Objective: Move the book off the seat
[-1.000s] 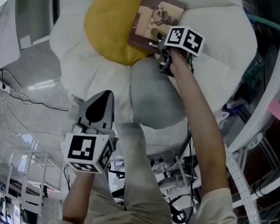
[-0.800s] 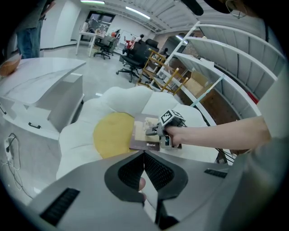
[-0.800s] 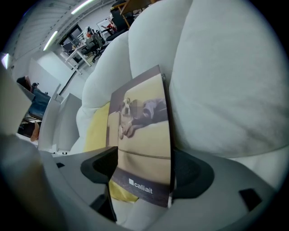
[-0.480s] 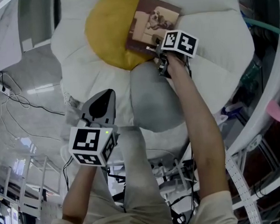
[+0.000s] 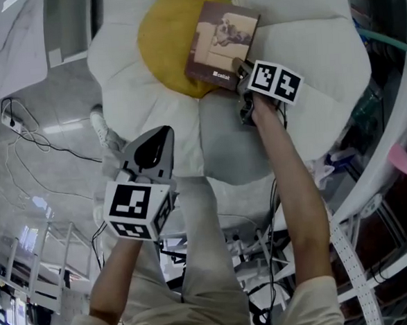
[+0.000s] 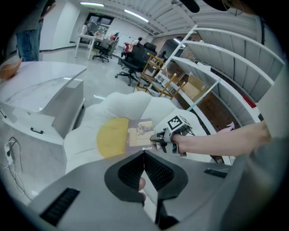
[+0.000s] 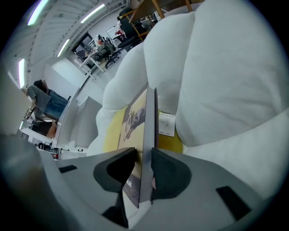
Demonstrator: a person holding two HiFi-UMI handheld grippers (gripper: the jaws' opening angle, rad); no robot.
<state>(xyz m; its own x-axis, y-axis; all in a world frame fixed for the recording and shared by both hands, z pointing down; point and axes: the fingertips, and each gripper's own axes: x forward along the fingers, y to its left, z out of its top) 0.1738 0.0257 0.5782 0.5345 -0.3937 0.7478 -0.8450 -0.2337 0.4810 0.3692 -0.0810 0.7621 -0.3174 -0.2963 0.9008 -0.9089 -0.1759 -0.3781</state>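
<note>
While the right gripper [image 5: 241, 71], jaws having just been closing, is clamping the near edge of the book [image 5: 221, 42] lying on the yellow middle of the seat [image 5: 307, 54], and the left gripper [image 5: 159, 137] is hanging empty with fingers together, the job is calling for a firm, steady lift.

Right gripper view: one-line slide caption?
Right gripper, fingers having just closed on the book edge, above the white-and-yellow seat.

Head view is looking steeply down; left gripper view is standing back, right crowding close; all are sharing the book [image 5: 219, 42].
</note>
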